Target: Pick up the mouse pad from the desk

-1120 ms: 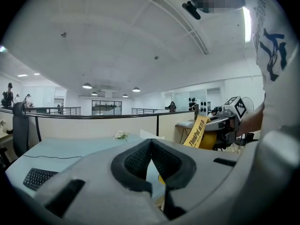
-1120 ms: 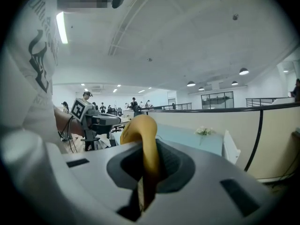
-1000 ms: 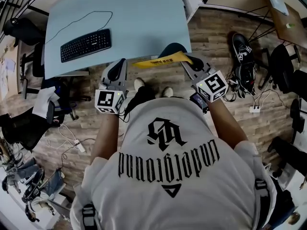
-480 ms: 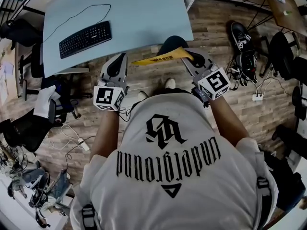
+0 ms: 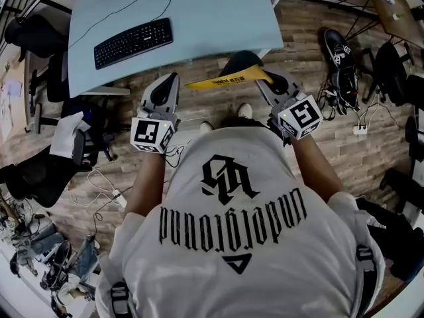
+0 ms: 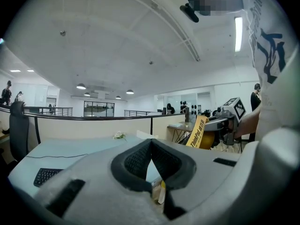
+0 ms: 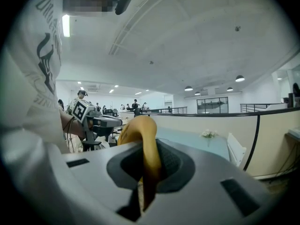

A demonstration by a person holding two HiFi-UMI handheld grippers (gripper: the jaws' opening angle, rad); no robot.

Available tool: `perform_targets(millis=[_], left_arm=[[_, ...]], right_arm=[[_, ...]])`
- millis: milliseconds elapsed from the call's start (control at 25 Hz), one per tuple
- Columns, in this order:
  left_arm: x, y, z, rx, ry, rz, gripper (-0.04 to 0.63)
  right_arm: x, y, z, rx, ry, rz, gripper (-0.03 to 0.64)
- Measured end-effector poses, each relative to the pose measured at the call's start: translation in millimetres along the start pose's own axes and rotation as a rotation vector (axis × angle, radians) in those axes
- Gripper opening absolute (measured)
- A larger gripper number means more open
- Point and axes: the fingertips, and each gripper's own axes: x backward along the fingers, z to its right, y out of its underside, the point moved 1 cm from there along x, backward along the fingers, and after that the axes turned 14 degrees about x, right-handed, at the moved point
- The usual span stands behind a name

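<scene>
The yellow mouse pad (image 5: 224,80) is now drawn further back from the table (image 5: 199,12), pinched at one end by the right claw (image 5: 270,82) while the left claw (image 5: 169,85) is pressed together, empty, so the pickup is judged done.

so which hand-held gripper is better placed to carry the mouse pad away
Right. The right hand-held gripper is shut on the yellow mouse pad, which already hangs clear of the desk. The left hand-held gripper is shut with nothing between its jaws.
</scene>
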Motion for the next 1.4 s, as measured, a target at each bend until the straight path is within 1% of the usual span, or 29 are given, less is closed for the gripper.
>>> perform_targets(millis=[400,680,800,1040,1400], left_arm=[[71.3,5.7,-30.2,0.012,0.026,0.009,0.008],[101.7,5.9,-41.8,0.023,0.036,0.020,0.008],[111.0,6.6,-43.0,0.029,0.038,0.023,0.008],[115.2,15.5,-44.9,0.007,0.052,-0.001,0.008],[115.5,16.4,-39.2,0.011,0.070,0.002,0.008]], right_arm=[[-21.1,-21.3,-76.3,0.005,0.034,0.011,0.025],[-28.2,-29.0,-110.5,0.013,0.046,0.014,0.025],[-27.6,-31.6,-118.7,0.004,0.056,0.014,0.025],[-26.1,-31.9,-127.3,0.022,0.072,0.002,0.025],[-19.8,-28.2,-128.1,0.009,0.086,-0.005,0.025]])
